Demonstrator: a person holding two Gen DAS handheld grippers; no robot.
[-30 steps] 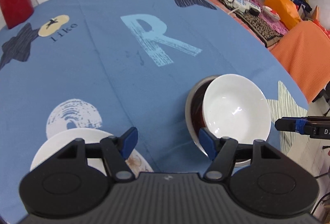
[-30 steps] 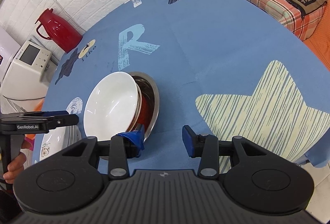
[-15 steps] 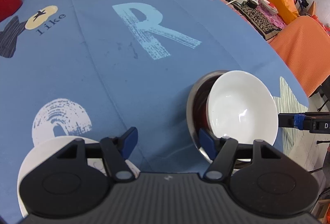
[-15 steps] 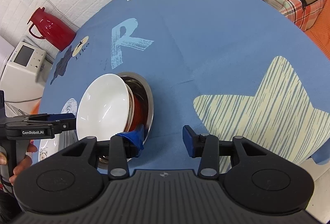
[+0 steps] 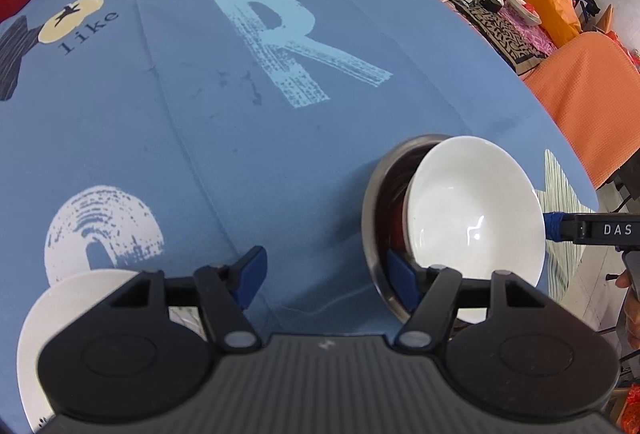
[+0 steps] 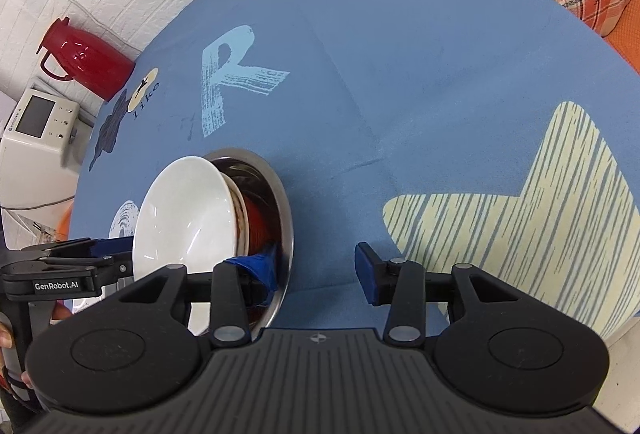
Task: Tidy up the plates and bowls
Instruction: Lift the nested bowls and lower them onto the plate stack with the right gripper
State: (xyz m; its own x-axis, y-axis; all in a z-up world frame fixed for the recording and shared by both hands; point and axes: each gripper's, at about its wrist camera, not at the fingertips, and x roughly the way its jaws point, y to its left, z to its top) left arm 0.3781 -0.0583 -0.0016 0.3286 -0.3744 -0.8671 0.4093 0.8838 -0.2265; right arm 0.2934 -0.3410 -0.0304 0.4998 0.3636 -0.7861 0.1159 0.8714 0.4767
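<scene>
Your right gripper (image 6: 316,266) is spread wide, straddling the steel bowl's (image 6: 286,218) near rim: left finger inside by the red dish, right finger outside on the cloth (image 6: 400,74). The white bowl (image 6: 180,218) leans tilted in the stack, left of that finger. Your left gripper (image 5: 324,270), also wide and empty, sits left of the stack, plate (image 5: 36,318) beneath it.

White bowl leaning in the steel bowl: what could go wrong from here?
The white bowl sits tilted on its rim in the steel bowl, so it may slide or tip out. Both open grippers, left and right, straddle the steel rim; closing unevenly could jolt the stack near the table edge.
</scene>
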